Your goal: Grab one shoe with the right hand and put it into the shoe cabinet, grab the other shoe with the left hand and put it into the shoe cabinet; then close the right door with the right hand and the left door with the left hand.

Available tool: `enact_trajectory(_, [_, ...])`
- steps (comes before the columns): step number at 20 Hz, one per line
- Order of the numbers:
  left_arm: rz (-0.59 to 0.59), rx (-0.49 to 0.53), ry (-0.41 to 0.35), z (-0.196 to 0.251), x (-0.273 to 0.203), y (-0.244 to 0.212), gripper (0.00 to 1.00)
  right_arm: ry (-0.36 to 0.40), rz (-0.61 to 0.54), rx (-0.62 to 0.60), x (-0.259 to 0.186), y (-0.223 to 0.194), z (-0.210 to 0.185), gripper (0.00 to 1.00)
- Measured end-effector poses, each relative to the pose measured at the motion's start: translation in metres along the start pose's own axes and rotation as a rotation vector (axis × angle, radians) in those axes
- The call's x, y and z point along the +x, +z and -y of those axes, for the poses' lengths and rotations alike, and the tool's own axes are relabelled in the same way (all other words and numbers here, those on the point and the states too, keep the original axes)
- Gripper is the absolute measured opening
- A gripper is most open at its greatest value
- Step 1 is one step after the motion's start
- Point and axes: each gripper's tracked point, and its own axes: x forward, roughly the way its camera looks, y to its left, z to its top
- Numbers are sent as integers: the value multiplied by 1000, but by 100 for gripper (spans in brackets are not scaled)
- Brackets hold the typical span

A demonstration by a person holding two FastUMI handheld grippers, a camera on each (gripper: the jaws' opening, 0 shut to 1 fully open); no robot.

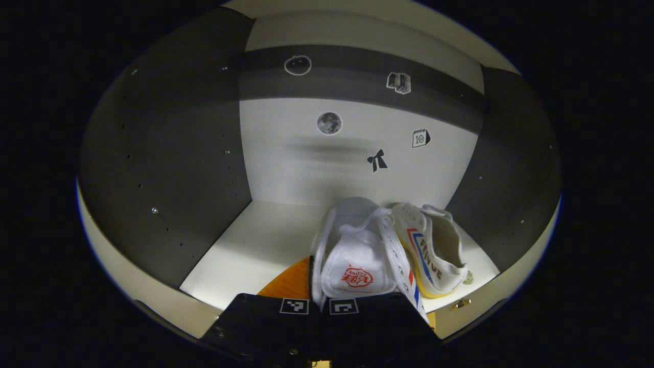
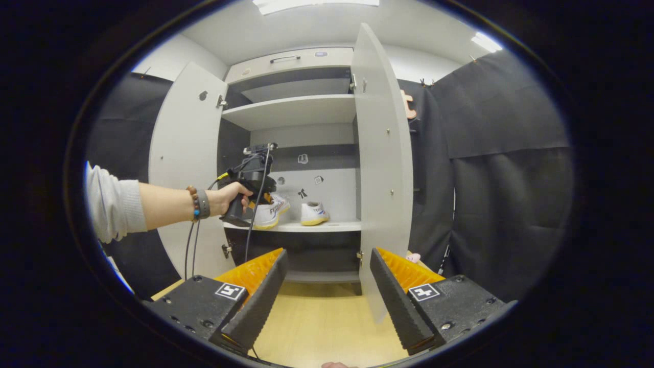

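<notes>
Left hand-held gripper [image 1: 327, 306]: nearest the lens in the left gripper view, fingers closed on the heel of the left shoe [image 1: 357, 255], which sits toe-in on the shelf [image 1: 255, 245]
Right hand-held gripper [image 2: 327, 286]: jaws wide, nothing between them, well back from the cabinet [image 2: 286, 61], facing the right door [image 2: 383, 153]
Right shoe [image 1: 434, 250]: on the same shelf, just beside the held one, toward the right wall; whether they touch I cannot tell
Doors: both open; left door [image 2: 184, 153] swung out beside the person's arm [image 2: 163, 204]
Handling: light canvas trainer, soft upper, stiffer sole; the heel collar gives a firm pinch
Writing: red logo on the heel tab, too small to read; stickers on the back wall [image 1: 306, 153], one a calendar page marked 10
Step, I judge: release the shoe, then close the doors
</notes>
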Motion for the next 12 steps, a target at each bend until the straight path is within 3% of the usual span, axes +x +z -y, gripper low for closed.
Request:
enact_trajectory(7, [-11, 74, 5, 10, 38, 26, 0, -19, -44, 12, 13, -17, 6, 100])
enact_trajectory(12, [-52, 50, -3, 14, 61, 19, 1, -38, -51, 18, 21, -19, 15, 100])
